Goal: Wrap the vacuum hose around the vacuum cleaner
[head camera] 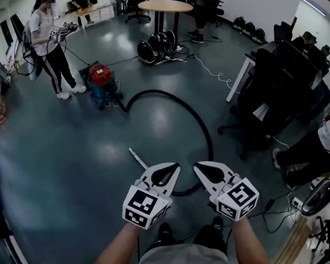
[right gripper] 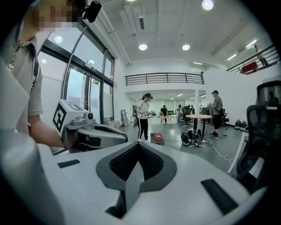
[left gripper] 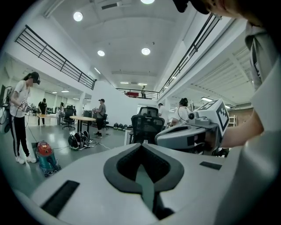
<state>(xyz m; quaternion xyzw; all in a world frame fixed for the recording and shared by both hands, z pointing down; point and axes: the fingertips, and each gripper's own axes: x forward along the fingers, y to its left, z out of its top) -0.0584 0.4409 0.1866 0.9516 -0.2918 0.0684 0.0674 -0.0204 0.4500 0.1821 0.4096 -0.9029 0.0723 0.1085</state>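
Note:
The vacuum cleaner [head camera: 102, 81], with a red top and a blue body, stands on the grey floor far ahead; it also shows small in the left gripper view [left gripper: 45, 157] and in the right gripper view [right gripper: 157, 138]. Its black hose [head camera: 202, 128] runs from the cleaner in a wide arc to the right and ends on the floor just in front of my grippers. A thin metal tube [head camera: 137, 158] lies to the left of that end. My left gripper [head camera: 174, 167] and right gripper [head camera: 198, 166] are held side by side above the floor, both shut and empty, apart from the hose.
A person [head camera: 49, 47] stands just left of the vacuum cleaner. Behind it are several black round cases [head camera: 157, 47] and a round table [head camera: 164, 6]. A desk with a black office chair [head camera: 274, 86] and a seated person's legs [head camera: 303, 153] fill the right side. A white cable [head camera: 208, 71] trails across the floor.

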